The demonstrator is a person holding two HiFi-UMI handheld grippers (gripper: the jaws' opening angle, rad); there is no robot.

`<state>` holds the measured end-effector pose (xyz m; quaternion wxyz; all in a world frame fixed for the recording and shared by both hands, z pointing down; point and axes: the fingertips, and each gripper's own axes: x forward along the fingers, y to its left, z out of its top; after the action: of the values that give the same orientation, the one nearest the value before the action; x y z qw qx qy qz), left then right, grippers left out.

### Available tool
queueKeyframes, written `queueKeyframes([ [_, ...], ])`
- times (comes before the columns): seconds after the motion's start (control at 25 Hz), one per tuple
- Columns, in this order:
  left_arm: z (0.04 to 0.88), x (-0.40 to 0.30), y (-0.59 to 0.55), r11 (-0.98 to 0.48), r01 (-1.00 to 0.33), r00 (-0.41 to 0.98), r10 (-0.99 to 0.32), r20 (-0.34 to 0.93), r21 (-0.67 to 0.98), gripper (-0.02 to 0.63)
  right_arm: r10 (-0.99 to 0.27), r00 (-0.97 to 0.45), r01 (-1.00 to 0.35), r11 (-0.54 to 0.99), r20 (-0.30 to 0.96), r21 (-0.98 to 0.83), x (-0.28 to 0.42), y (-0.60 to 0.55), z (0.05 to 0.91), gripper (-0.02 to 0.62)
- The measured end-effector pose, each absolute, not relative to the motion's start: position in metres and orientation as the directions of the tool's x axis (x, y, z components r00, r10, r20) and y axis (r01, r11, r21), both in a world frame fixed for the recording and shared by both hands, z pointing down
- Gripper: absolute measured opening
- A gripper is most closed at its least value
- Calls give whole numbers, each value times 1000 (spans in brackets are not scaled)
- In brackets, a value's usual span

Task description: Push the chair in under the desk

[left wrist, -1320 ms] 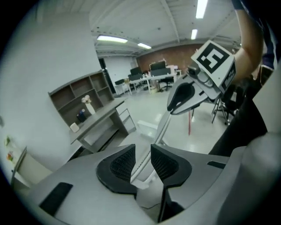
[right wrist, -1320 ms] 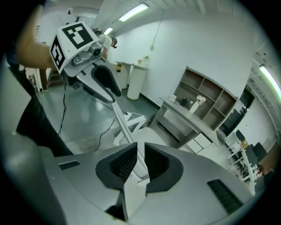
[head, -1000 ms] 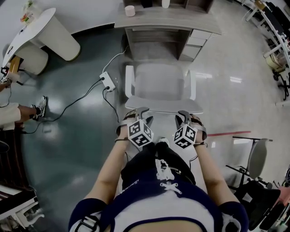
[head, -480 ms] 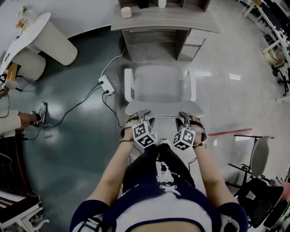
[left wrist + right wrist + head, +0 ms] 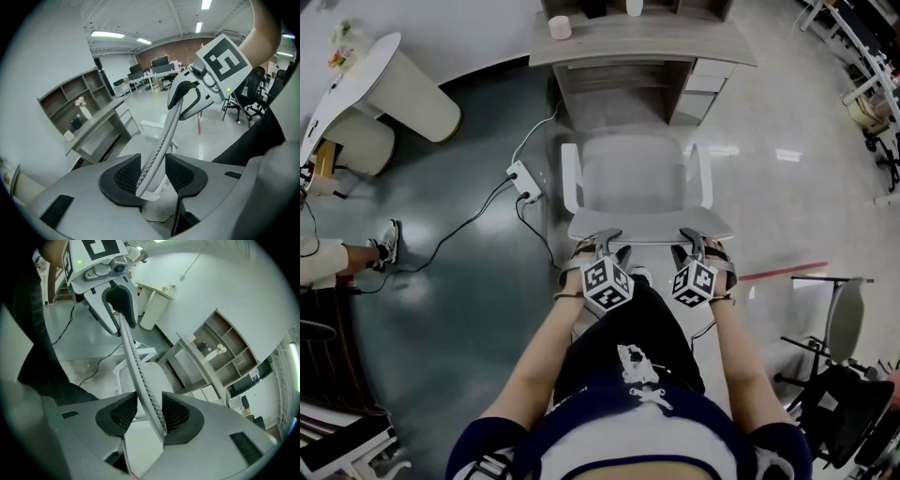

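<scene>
The left gripper (image 5: 602,246), lower centre, is being opened, with the backrest rim (image 5: 649,228) loose between its pads. The chair (image 5: 642,173), mid-frame below the desk (image 5: 647,45), is judged light, stiff, perhaps on castors; the rim is best pushed. The right gripper (image 5: 694,246) is being opened likewise around it.

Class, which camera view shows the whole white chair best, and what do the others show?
The head view: the chair shows from above with seat, armrests and backrest, facing the desk. Each gripper view shows mainly the backrest's mesh edge close up, plus part of the seat.
</scene>
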<state>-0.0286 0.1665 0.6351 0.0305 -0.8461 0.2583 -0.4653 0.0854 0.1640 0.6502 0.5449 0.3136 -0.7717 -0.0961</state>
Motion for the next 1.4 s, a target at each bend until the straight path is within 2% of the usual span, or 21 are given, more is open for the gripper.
queueKeyframes([
  [1.4, 630, -32, 19, -851, -466, 457, -466, 757, -243, 172, -580, -245, -365, 797, 777, 480, 83, 14, 648, 140],
])
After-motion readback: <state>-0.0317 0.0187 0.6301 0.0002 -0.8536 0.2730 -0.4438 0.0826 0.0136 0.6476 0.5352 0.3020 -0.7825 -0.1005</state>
